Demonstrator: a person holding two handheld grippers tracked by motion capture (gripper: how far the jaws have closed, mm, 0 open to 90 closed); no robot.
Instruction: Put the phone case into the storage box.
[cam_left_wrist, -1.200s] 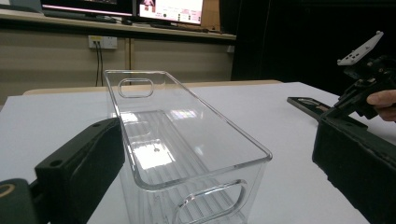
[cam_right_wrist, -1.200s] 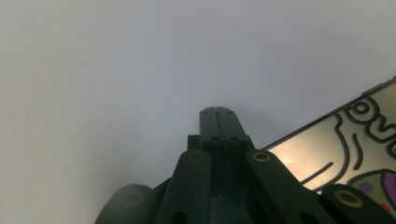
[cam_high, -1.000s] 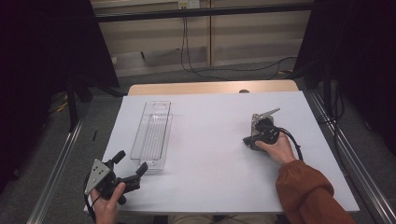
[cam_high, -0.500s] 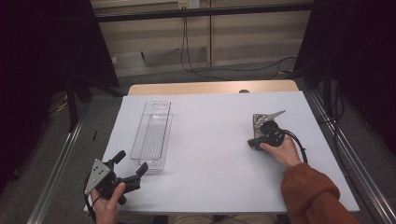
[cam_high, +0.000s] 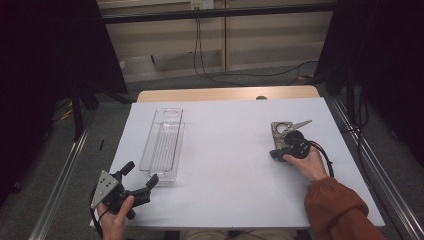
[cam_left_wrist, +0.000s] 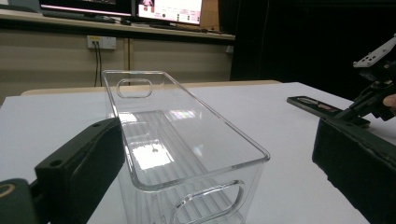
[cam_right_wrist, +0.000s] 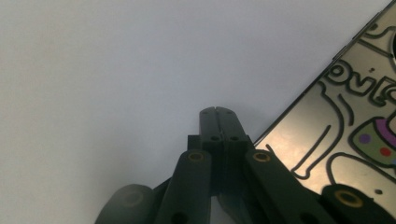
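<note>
Flat dark rectangular card with printed cartoon outlines lying on white worktop, right side. Thin, stiff, slick-looking; probably light. Best pinched by raised edge. Right tongs together, tips beside card edge. Left tongs apart, flanking clear plastic tray.

left claw: jaws apart, low | right claw: jaws pressed together, seemingly empty

R gripper shifted slightly toward table's right edge, jaws pressed together, tips now beside flat card.
</note>
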